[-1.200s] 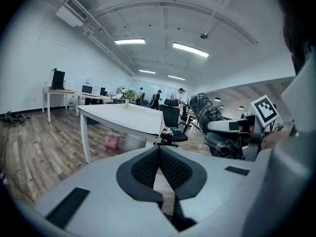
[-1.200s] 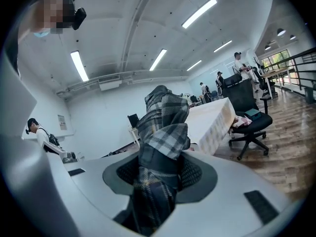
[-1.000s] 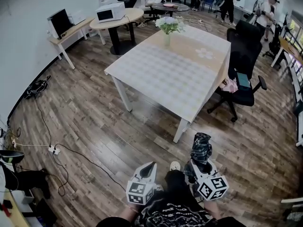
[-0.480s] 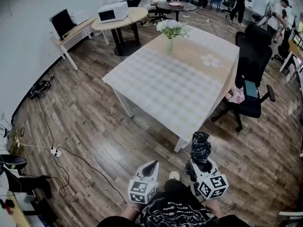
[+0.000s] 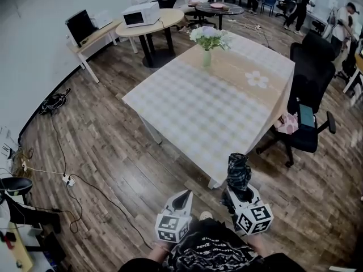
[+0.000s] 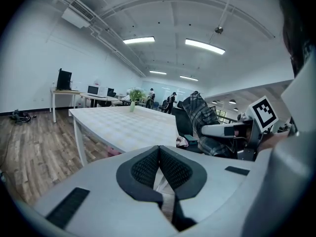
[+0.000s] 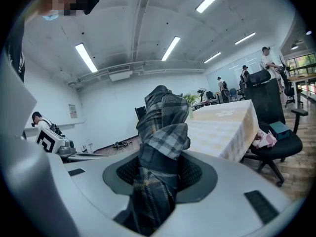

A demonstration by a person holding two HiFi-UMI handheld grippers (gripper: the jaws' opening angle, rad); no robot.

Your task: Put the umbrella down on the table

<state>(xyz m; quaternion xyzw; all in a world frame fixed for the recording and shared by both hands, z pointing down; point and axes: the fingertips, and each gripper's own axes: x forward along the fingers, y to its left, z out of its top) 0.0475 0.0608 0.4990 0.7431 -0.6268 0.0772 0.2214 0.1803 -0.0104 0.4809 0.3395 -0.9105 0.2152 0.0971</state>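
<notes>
Clamping the folded plaid umbrella (image 7: 163, 127) between its pads, our right gripper (image 5: 237, 192) carries it with the fabric bundle sticking out past the jaws toward 12 o'clock. Our left gripper (image 5: 184, 197) sits near it at 9 o'clock, jaws pressed together with nothing between them. We hold both over the wooden floor (image 5: 102, 152), so the umbrella is not yet on the desk (image 5: 198, 106), whose near corner lies close ahead at 12 o'clock. A vase of flowers (image 5: 208, 38) stands near the desk's far edge. A black office chair (image 5: 309, 112) stands at 2 o'clock beside the desk, and a microwave (image 5: 140, 15) rests on a round desk (image 5: 165, 20) at 11 o'clock.
</notes>
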